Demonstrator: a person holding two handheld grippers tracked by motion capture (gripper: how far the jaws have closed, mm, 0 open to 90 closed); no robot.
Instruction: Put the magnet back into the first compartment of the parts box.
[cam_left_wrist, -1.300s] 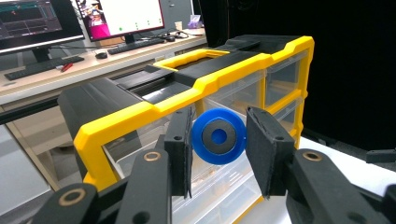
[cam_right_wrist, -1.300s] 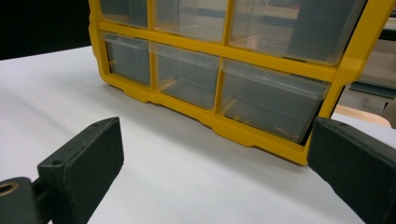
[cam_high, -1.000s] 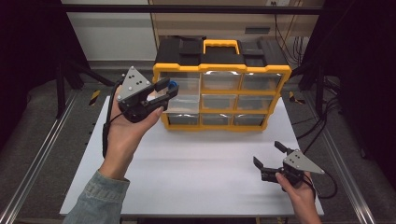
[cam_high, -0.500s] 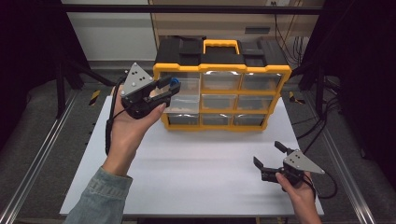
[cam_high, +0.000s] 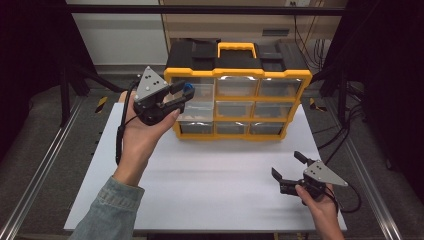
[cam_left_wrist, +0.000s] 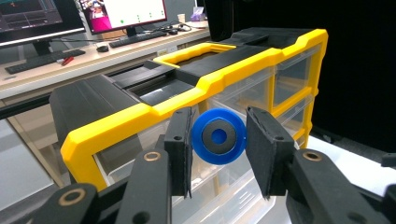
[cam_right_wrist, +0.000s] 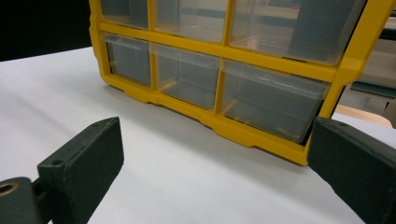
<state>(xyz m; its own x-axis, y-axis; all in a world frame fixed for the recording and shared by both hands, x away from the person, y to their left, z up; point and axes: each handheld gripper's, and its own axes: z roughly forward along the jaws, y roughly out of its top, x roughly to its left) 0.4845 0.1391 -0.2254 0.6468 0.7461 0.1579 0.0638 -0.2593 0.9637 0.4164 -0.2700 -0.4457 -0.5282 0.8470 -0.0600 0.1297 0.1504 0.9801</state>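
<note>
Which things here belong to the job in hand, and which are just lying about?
In the job:
- blue ring, between the jaws of the left gripper
- yellow drawer organizer, its clear drawers right by that gripper

Lying about:
- right gripper, open, low over the white table
- monitors and keyboards on the desk behind

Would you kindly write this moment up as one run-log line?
left gripper: shut on blue ring, raised by organizer | right gripper: open, low over table
</note>
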